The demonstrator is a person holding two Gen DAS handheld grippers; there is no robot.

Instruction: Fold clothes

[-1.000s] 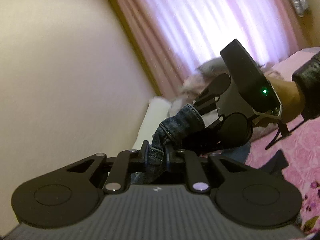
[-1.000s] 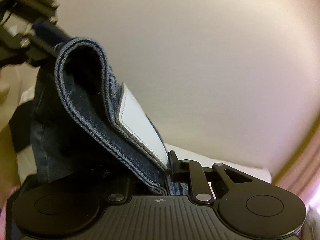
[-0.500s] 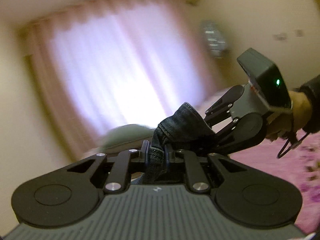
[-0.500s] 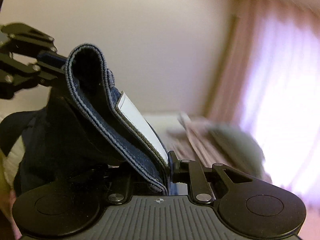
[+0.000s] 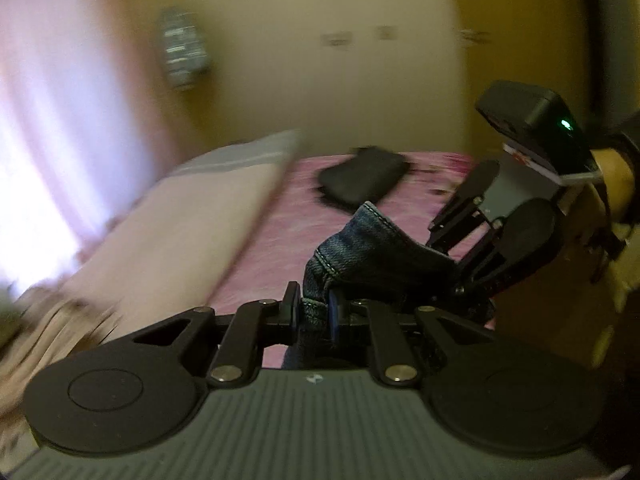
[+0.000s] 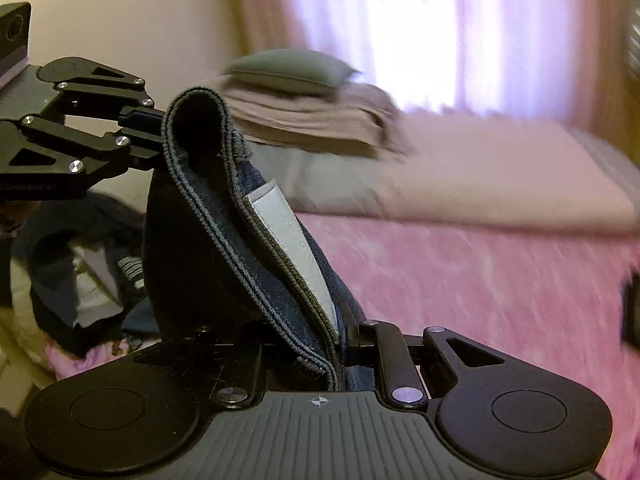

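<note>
Denim is pinched by both sets of fingers — the left gripper (image 5: 314, 314) and right gripper (image 6: 340, 344) each clamp the jeans (image 6: 200, 240) waistband, held aloft above the pink bed (image 6: 460, 280). Risk: thick seams slipping free — the garment then drops crumpled.

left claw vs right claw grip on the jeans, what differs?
The left claw pinches a narrow bunched bit of the jeans; the right claw clamps a thick folded waistband edge. The right claw's grip shows a white patch on the denim; the left claw's shows only blue seams. Both are shut on the same jeans, held up above the pink bedspread.
</note>
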